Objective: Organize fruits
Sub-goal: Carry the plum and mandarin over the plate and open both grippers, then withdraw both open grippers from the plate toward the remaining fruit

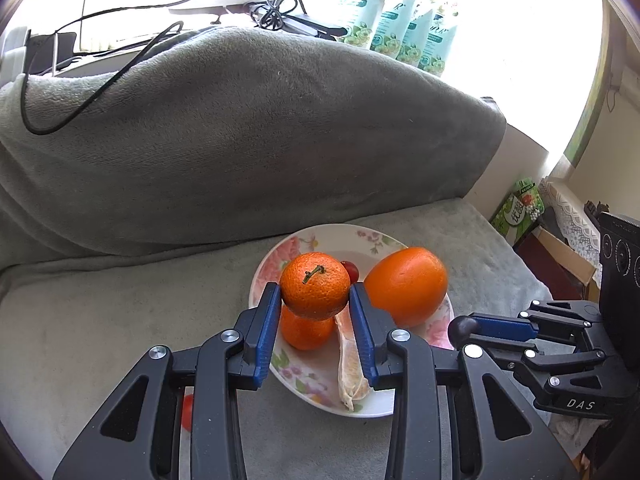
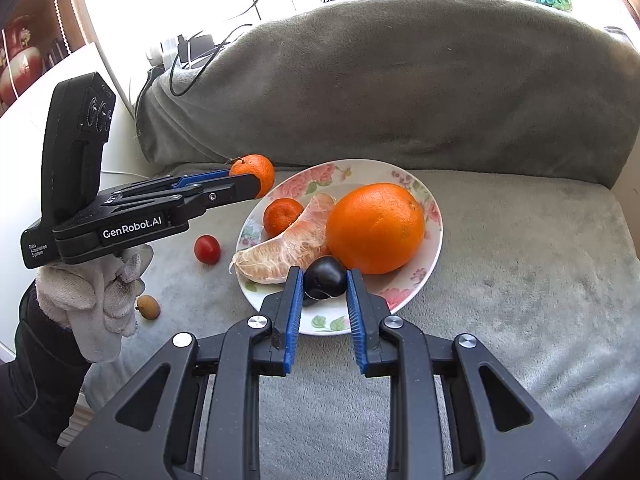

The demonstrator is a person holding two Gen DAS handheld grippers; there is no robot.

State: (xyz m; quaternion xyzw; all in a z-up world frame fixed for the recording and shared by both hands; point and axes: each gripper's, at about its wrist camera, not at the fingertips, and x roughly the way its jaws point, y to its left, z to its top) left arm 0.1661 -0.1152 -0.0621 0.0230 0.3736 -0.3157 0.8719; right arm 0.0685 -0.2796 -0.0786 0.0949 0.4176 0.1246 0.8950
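Left wrist view. Left claw (image 1: pixel 315 300) clenched on a mandarin (image 1: pixel 315 285), stem up, pads pressing on its two sides, carried above the near part of the floral plate (image 1: pixel 320 238). Already on the plate: a second mandarin (image 1: pixel 306 330) directly beneath the held one, a peeled citrus segment (image 1: pixel 352 364), a large orange (image 1: pixel 406 286), a small red fruit (image 1: pixel 352 269) half hidden behind. Judged step: setting the held mandarin onto the plate. Best done by lowering into bare plate at the far left, not onto the mandarin below, then easing the pads apart only once the fruit rests, since round fruit rolls. Right claw (image 1: pixel 460 330) at the frame's right edge, tips at the plate's rim. Stray red fruit (image 1: pixel 187 410) on the grey sofa cover (image 1: pixel 120 320), near left, partly hidden by the claw.

Right wrist view. Right claw (image 2: pixel 325 282) clenched on a dark plum (image 2: pixel 326 280), over the plate's (image 2: pixel 434 236) near rim; whether it touches the plate cannot be told. Placing spot: the bare strip in front of the orange (image 2: pixel 375 227). Obstacles: segment (image 2: pixel 288 248) just left, orange close behind. Left claw (image 2: pixel 262 180) with its mandarin (image 2: pixel 256 172) at the plate's left edge, gloved hand (image 2: pixel 96 296) below. Off the plate, on the sofa cover (image 2: pixel 520 280): cherry tomato (image 2: pixel 207 249), small brown fruit (image 2: pixel 148 307). Both claws near the one plate; collision risk if lowered together.
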